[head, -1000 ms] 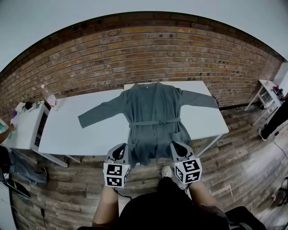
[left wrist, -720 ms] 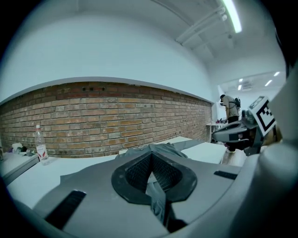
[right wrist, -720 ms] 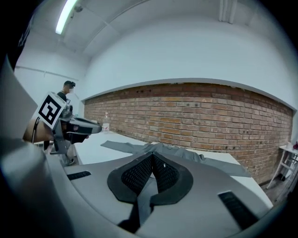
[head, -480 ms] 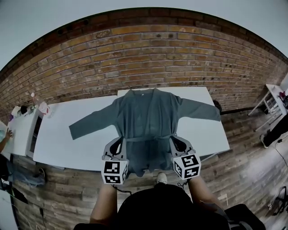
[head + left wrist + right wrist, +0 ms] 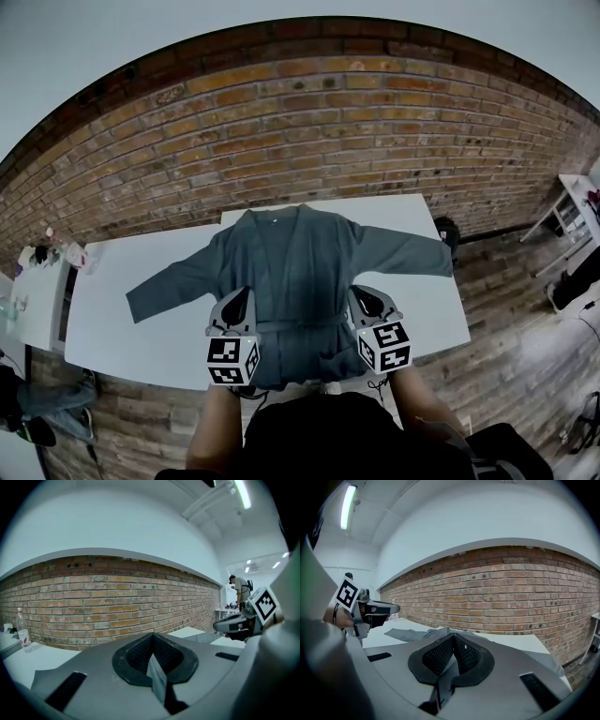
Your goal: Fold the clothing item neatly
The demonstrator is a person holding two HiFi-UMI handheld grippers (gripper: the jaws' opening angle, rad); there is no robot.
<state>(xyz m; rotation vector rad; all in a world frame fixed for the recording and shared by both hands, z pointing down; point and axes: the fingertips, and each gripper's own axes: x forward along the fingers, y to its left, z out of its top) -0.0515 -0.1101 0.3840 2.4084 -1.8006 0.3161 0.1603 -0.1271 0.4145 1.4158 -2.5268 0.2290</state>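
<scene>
Behind, a brick wall point(image 5: 309, 122) runs along the far edge of your worktop point(image 5: 112, 328). The grey robe point(image 5: 295, 262) lies flat at frame centre, collar uppermost, sleeves spread, belt across the waist. Your left hand-held gripper point(image 5: 238, 298) and right hand-held gripper point(image 5: 362, 296) are each clamped on its cloth beside the belt. Only the left gripper view shows a bottle point(image 5: 22, 629) and a distant person point(image 5: 241, 588).

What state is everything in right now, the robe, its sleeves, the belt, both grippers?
robe: front up on the table, hem fabric pinched
sleeves: spread out sideways
belt: across the waist
left gripper: jaws shut on robe
right gripper: jaws shut on robe
</scene>
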